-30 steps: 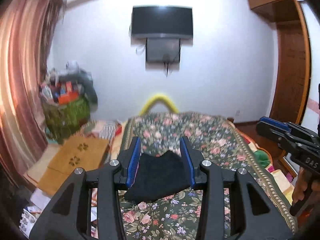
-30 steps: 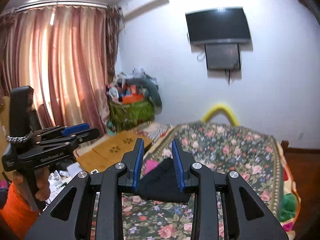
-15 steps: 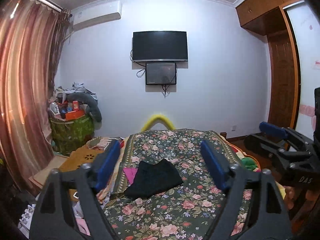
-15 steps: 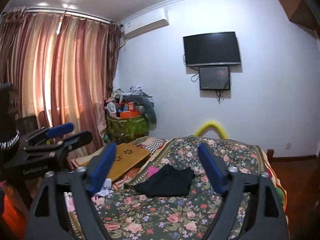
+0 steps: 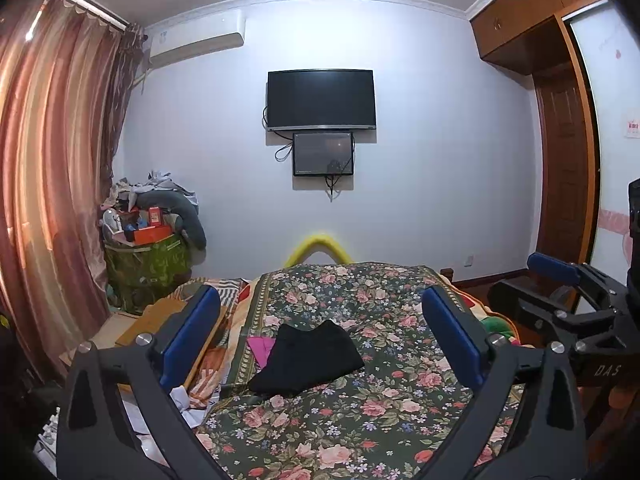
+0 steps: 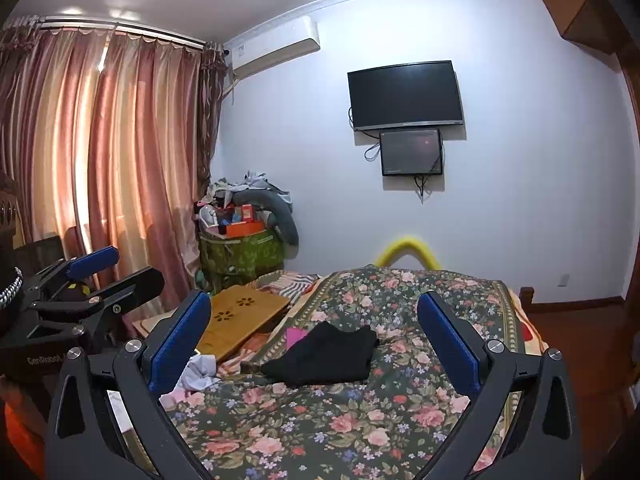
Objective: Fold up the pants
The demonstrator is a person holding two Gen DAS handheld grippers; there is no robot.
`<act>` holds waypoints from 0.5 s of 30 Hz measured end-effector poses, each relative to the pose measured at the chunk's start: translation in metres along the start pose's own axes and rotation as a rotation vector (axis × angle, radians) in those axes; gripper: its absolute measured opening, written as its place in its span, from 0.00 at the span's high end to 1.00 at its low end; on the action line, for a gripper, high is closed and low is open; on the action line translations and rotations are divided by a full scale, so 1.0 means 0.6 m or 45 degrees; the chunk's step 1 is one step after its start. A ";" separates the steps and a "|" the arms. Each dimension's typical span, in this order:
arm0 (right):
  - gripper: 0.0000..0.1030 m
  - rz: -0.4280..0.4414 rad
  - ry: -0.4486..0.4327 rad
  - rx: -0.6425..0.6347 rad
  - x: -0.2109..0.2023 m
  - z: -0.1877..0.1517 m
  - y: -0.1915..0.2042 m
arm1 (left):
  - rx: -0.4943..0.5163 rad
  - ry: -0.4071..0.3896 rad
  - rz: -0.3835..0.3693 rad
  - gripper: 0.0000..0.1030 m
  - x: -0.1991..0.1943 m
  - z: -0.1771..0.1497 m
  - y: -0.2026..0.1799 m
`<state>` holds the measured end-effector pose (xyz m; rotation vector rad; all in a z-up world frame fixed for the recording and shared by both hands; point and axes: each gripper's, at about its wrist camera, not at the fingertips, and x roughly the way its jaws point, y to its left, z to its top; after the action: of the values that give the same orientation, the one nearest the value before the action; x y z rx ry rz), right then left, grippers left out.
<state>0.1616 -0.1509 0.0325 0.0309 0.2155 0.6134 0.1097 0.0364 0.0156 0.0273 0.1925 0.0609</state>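
The black pants point(image 5: 308, 358) lie folded in a small bundle on the floral bedspread point(image 5: 360, 420), toward its left side; they also show in the right wrist view point(image 6: 326, 356). My left gripper point(image 5: 320, 344) is wide open and empty, held back from the pants above the bed's near end. My right gripper point(image 6: 316, 340) is also wide open and empty, held back the same way. The right gripper shows at the right edge of the left wrist view point(image 5: 568, 312), and the left gripper at the left edge of the right wrist view point(image 6: 80, 292).
A pink cloth point(image 5: 260, 348) lies beside the pants. A wooden lap desk point(image 6: 240, 316) and loose clothes sit left of the bed. A green basket point(image 6: 240, 256) piled with items stands by the curtains. A TV point(image 5: 320, 100) hangs on the far wall. A wooden door point(image 5: 564, 168) is at the right.
Both grippers opened from nearly closed to wide open and drew back and up from the pants. The pants stayed on the bed.
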 end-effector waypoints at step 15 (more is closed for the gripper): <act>0.00 -0.003 0.010 -0.005 -0.007 -0.012 -0.002 | -0.028 0.023 -0.008 0.00 0.015 -0.007 0.006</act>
<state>0.1577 -0.1545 0.0261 0.0246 0.2217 0.6113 0.1174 0.0409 0.0101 0.0043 0.2097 0.0572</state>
